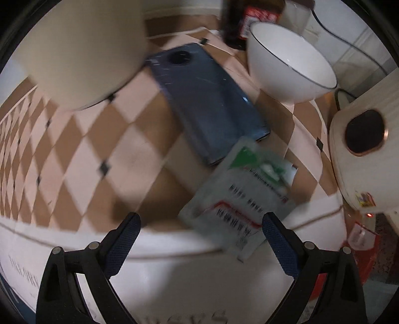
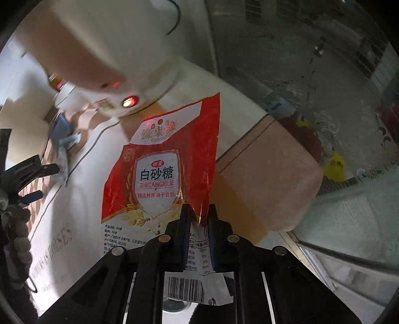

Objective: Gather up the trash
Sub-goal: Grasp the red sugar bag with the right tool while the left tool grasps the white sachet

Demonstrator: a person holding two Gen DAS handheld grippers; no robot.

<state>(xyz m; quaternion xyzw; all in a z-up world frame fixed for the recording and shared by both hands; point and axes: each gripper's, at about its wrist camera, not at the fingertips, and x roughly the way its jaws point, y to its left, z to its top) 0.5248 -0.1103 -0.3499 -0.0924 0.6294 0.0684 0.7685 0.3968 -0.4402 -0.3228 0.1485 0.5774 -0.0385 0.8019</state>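
Note:
My left gripper [image 1: 200,223] is open above the chequered tablecloth [image 1: 82,154]. A clear wrapper with green and red print [image 1: 245,192] lies just ahead of it, nearer the right finger, partly on a blue phone [image 1: 207,102]. My right gripper [image 2: 198,211] is shut on a red and white sugar packet [image 2: 162,169] and holds it up over the table's corner. The left gripper [image 2: 30,179] and the clear wrapper [image 2: 64,149] show at the left edge of the right wrist view.
A white bowl [image 1: 289,67] stands behind the phone. A white rice cooker [image 1: 366,149] is at the right, also in the right wrist view [image 2: 99,52]. A pale cup [image 1: 82,49] is at the upper left. A dark bottle [image 1: 239,22] stands at the back. A glass door [image 2: 324,87] is beyond the table.

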